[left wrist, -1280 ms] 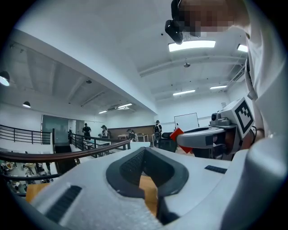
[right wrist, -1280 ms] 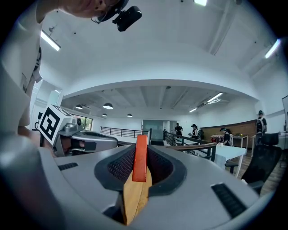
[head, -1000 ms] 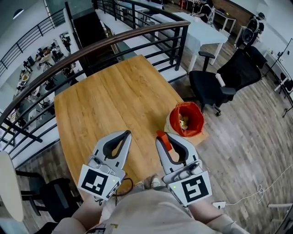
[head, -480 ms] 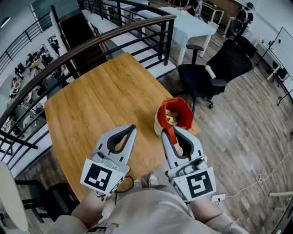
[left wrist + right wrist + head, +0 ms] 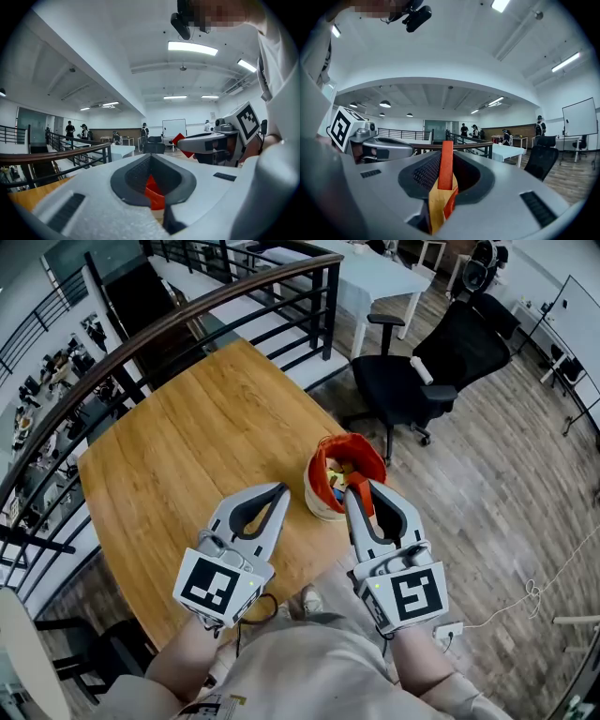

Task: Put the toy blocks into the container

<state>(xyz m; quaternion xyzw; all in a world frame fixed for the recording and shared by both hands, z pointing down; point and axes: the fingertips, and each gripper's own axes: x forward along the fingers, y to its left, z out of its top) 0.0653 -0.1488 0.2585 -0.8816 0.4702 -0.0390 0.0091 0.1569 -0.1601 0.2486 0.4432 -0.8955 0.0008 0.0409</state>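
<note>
A red container (image 5: 320, 457) with a pale base stands at the wooden table's (image 5: 187, 456) near right edge, with several toy blocks (image 5: 338, 477) inside. My right gripper (image 5: 357, 491) is shut on an orange-red block (image 5: 362, 500), and its tip sits over the container's near rim. In the right gripper view the block (image 5: 446, 161) stands upright between the pads. My left gripper (image 5: 280, 490) hovers just left of the container, shut with nothing in it. Red of the container (image 5: 152, 192) shows through its jaws in the left gripper view.
A black office chair (image 5: 422, 381) stands on the wood floor right of the table. A dark railing (image 5: 187, 320) runs along the table's far side, with a drop to a lower floor beyond. A white table (image 5: 375, 277) is further back.
My right gripper has carried the orange-red block from beside the container to over its near rim. The left gripper has kept its pose, now closer to the container.
</note>
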